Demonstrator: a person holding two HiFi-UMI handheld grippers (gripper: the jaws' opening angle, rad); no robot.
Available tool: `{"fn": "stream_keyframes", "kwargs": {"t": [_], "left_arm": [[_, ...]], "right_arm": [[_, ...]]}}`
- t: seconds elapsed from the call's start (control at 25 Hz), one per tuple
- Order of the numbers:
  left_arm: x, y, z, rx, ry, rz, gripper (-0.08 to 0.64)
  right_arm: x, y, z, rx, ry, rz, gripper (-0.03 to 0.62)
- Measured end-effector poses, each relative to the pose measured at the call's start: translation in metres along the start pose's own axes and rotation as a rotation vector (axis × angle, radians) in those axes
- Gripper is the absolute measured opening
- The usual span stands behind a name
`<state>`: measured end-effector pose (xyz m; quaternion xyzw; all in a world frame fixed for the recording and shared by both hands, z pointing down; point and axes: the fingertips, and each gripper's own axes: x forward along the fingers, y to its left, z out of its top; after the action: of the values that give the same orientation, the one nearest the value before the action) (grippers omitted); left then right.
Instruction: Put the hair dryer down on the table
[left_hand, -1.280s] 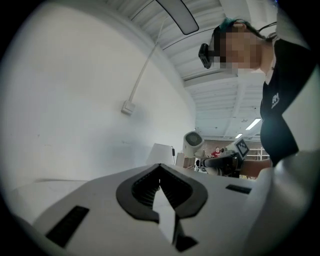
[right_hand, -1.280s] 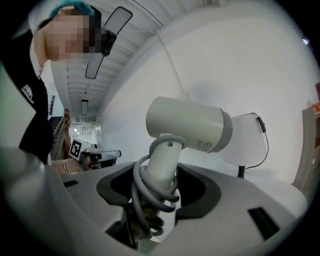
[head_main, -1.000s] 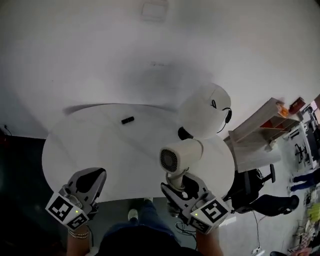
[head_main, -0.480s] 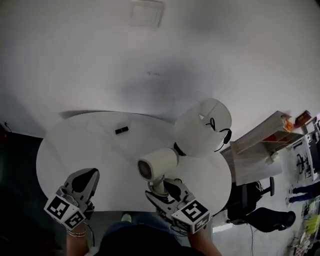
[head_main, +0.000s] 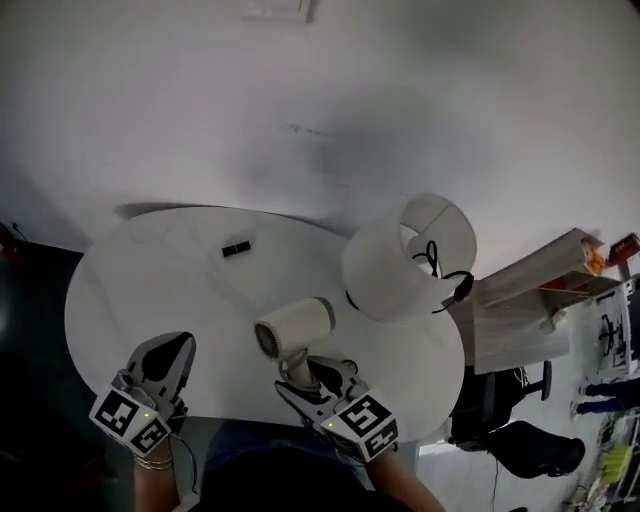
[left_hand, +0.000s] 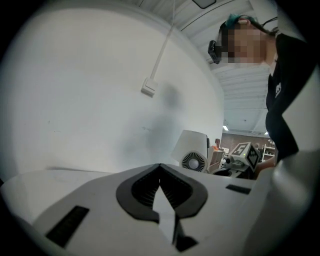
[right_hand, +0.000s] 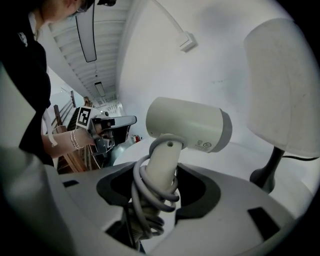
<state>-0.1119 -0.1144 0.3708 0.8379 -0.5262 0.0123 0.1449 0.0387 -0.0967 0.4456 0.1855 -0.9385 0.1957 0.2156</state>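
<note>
Cream plastic hair dryer (head_main: 295, 326): held over the round white table (head_main: 140, 290), probably not set down yet, near the white lamp (head_main: 400, 262).
Right gripper (head_main: 314, 378): pinches the cord-wrapped handle, keeping the barrel level for lowering.
Left gripper (head_main: 170, 354): jaws pressed together, empty, kept aside.

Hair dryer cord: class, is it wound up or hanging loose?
Wound up. In the right gripper view the grey cord loops several times round the handle of the hair dryer.

Lamp (head_main: 400, 262) right, open tabletop (head_main: 150, 290) left
</note>
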Motion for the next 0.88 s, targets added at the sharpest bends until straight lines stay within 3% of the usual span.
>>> {"fn": "stream_keyframes", "kwargs": {"t": [0.56, 0.88], "left_arm": [[0.044, 0.031, -0.038, -0.016, 0.112, -0.071, 0.009], [0.060, 0.056, -0.058, -0.065, 0.153, -0.092, 0.008]], "right_arm": [[0.038, -0.051, -0.027, 0.136, 0.072, -0.112, 0.242], [0.066, -0.075, -0.051, 0.196, 0.143, -0.189, 0.242]]}}
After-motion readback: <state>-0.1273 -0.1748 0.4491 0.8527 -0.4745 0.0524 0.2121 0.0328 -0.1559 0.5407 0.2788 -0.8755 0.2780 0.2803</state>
